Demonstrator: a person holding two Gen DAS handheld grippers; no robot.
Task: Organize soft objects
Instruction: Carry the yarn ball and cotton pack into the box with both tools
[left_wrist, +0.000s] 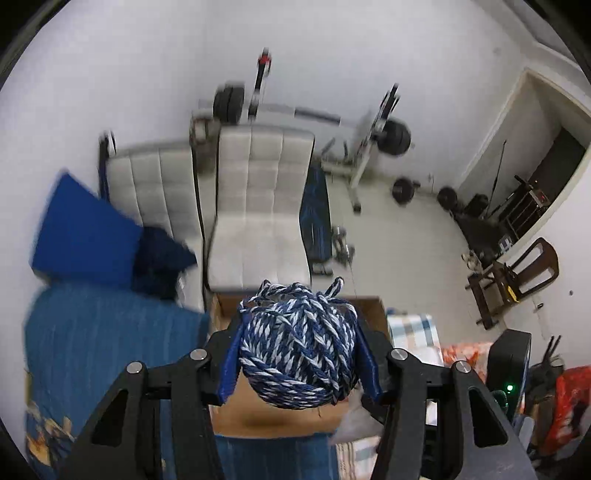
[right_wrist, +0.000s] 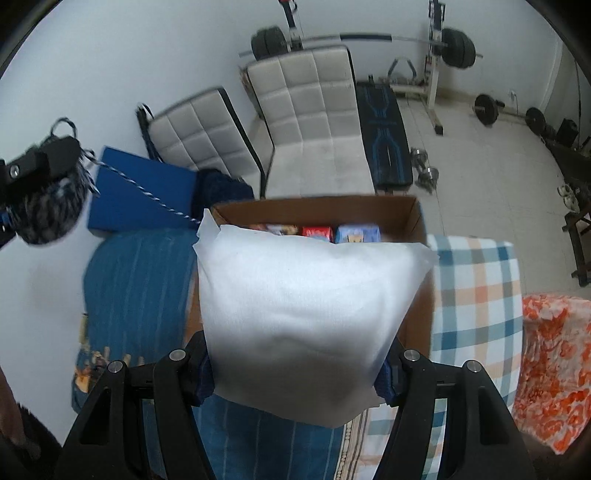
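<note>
My left claw (left_wrist: 299, 350) is clenched on a blue-and-white yarn ball (left_wrist: 299, 343), held in the air above the open box (left_wrist: 373, 310). My right claw (right_wrist: 295, 369) grips a white pillow (right_wrist: 306, 314) over the same box (right_wrist: 413, 214), which sits on the bed between a blue blanket (right_wrist: 136, 280) and a plaid one (right_wrist: 476, 295). A yarn strand (right_wrist: 147, 192) trails from the ball to the pillow's corner.

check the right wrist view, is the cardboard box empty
No, behind the white pillow held in the right claw, the cardboard box already holds several colourful packages along its far side.
</note>
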